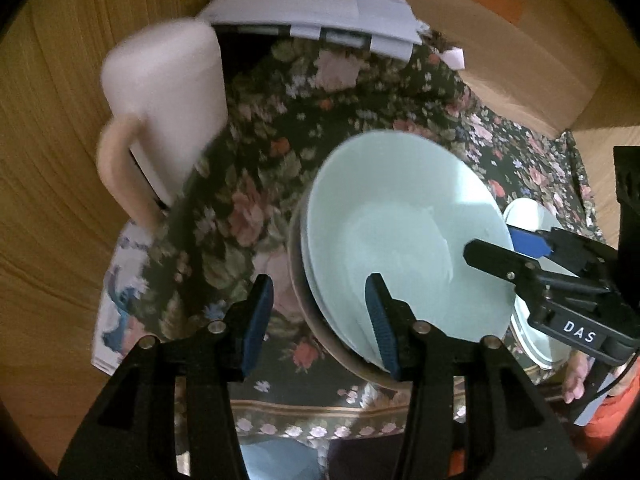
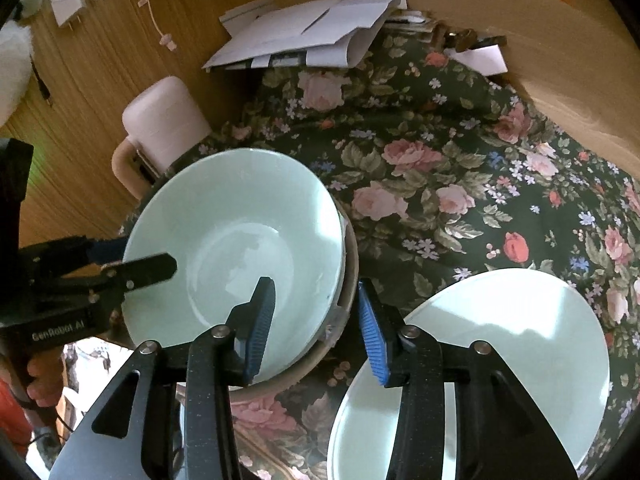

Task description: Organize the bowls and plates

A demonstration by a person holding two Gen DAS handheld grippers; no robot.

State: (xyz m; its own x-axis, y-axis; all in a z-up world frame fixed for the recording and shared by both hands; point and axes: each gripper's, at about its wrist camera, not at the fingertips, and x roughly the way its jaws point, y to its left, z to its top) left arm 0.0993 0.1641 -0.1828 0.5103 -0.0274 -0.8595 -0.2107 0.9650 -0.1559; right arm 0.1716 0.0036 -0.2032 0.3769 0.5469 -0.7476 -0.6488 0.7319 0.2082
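Floral cloth (image 2: 440, 184): bowls (image 2: 236, 236) nested

A dark floral tablecloth (image 2: 440, 168) is spread over the desk. White papers (image 2: 304, 36) are piled at its far edge, a pale lidded jug (image 2: 160, 120) is stood beside the wooden wall (image 2: 80, 92), and a white charger (image 2: 68, 4) is hung there.

Both grippers are matte black with speckled, cut-out arms, silver rivets and ribbed blue pads on the fingers (image 1: 259, 322). The right gripper (image 1: 496, 250) carries a white "DAS" label (the left gripper (image 2: 132, 264) reads "GenRobot.AI"); orange sleeves, bare skin.
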